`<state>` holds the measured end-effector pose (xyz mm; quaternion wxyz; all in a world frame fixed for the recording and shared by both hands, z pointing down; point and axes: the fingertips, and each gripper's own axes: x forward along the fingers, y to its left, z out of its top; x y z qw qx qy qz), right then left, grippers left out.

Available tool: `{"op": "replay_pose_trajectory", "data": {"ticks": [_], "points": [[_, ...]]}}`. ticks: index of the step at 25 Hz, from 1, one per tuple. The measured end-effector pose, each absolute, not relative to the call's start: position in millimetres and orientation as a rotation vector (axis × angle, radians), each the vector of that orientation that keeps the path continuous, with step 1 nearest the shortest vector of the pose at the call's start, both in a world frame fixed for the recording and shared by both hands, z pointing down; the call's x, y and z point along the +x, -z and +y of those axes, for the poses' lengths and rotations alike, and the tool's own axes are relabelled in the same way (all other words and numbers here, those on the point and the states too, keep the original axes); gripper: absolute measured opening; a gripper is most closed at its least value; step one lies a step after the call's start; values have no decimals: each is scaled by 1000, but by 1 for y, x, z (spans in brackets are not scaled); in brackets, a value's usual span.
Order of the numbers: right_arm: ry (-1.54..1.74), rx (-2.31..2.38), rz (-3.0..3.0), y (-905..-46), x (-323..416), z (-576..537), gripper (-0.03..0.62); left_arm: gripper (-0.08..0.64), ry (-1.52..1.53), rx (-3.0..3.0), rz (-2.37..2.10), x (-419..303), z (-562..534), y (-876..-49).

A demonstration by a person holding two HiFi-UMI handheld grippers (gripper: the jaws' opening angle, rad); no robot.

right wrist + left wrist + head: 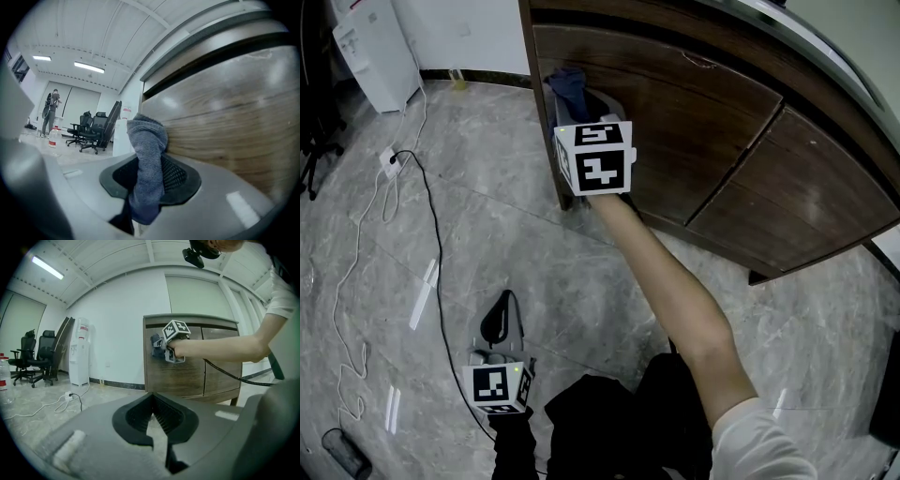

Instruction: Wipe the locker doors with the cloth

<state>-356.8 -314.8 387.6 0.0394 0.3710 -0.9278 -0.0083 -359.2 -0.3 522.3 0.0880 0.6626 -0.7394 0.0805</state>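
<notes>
A dark wooden locker stands by the wall with two doors side by side, the left door [684, 122] and the right door [811, 202]. My right gripper [586, 105] is shut on a grey-blue cloth [147, 159]. It holds the cloth [569, 86] against the upper left corner of the left door [234, 131], close to the cabinet's side edge. From the left gripper view the cloth [155, 342] shows on the door [187, 376] in front of the right gripper [162, 347]. My left gripper [499, 323] hangs low over the floor, far from the locker, shut and holding nothing.
A white water dispenser [370, 47] stands against the wall to the left. A power strip [391, 161] and cables [441, 262] lie on the marble floor. Office chairs [93, 126], a water bottle [52, 138] and a distant person [49, 112] are across the room.
</notes>
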Motion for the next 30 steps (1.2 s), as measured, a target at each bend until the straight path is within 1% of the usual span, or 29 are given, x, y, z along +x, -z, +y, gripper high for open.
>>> {"op": "replay_pose_trajectory", "data": {"ticks": [30], "points": [[-179, 1030, -2644, -574, -365, -313, 114, 3, -257, 1902, -2191, -375, 3, -547]]}}
